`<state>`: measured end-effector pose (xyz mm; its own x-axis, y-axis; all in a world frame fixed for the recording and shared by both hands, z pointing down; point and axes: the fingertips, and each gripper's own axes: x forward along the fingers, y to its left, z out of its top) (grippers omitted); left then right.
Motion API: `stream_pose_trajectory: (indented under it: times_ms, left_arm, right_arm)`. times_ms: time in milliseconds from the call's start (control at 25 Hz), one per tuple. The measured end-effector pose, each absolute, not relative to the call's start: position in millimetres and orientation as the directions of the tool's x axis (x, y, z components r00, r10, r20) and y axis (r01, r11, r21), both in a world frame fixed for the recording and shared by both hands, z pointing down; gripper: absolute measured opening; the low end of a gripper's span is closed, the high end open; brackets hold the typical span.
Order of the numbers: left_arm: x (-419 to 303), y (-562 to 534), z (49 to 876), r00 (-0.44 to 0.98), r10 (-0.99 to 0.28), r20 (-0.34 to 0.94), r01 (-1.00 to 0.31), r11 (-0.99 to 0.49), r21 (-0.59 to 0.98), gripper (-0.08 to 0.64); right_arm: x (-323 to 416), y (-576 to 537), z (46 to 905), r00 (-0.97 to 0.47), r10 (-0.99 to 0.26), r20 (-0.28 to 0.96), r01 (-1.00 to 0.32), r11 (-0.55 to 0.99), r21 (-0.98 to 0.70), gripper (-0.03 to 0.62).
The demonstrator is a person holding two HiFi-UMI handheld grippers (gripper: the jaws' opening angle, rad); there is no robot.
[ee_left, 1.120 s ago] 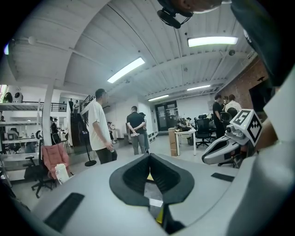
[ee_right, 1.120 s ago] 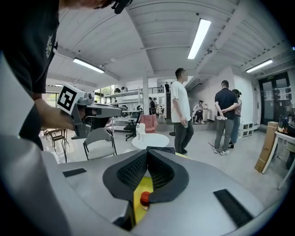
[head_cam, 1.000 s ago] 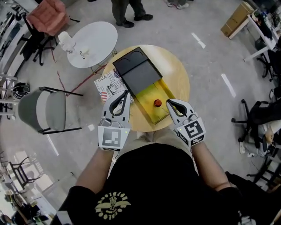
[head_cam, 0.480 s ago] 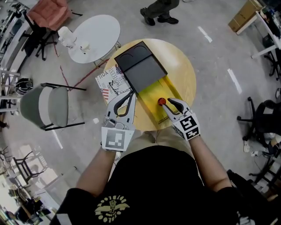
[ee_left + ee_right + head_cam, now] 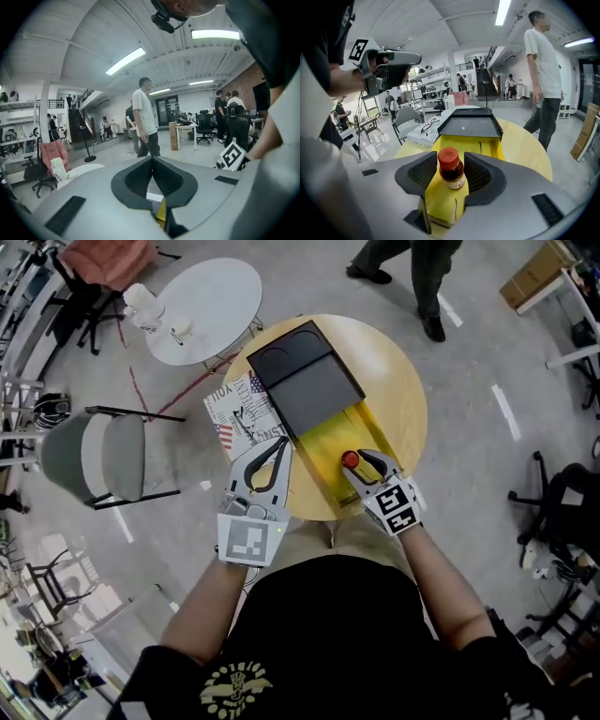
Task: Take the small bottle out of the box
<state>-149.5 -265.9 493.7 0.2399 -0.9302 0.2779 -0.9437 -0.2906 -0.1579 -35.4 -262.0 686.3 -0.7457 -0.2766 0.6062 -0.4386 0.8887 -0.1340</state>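
A small bottle [image 5: 350,460] with a red cap and dark contents [image 5: 451,168] stands upright in the yellow tray of the box [image 5: 323,439], near its front end. The box's black sleeve [image 5: 305,381] covers the far half. My right gripper [image 5: 360,465] reaches into the tray; its jaws are opening, and they stand on either side of the bottle with a small gap at the pads [image 5: 480,176]. My left gripper [image 5: 279,444] is shut and holds nothing; it hovers at the box's left side, and its jaws [image 5: 152,161] meet at the tip.
The box lies on a round wooden table [image 5: 398,381], with a printed magazine [image 5: 236,413] at its left. A white round table [image 5: 211,306] and a grey chair [image 5: 94,456] stand to the left. A person [image 5: 412,268] walks past behind.
My right gripper moved forward and left from the box's right front corner to the bottle and opened around it. The left gripper barely moved. A person crossed the floor from left to right.
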Motion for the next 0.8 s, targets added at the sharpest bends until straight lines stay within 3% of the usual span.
stream_pose_trajectory:
  times_ms: [360,800]
  left_arm:
    - [-162.6,-259.2,511.2,0.204,-0.918,0.339,-0.957,-0.260,-0.128,0.017]
    - [-164.4,-274.4,485.8,0.189,-0.937,0.295,-0.965,-0.232,-0.119,0.017]
  right_arm:
    - [-40.1,-264.1,709.8,-0.722,-0.260,0.641,-0.424,0.898,-0.114,0.199]
    - [-37.1,-268.8,695.3,-0.711,-0.250,0.657,-0.402,0.911,-0.088,0.155]
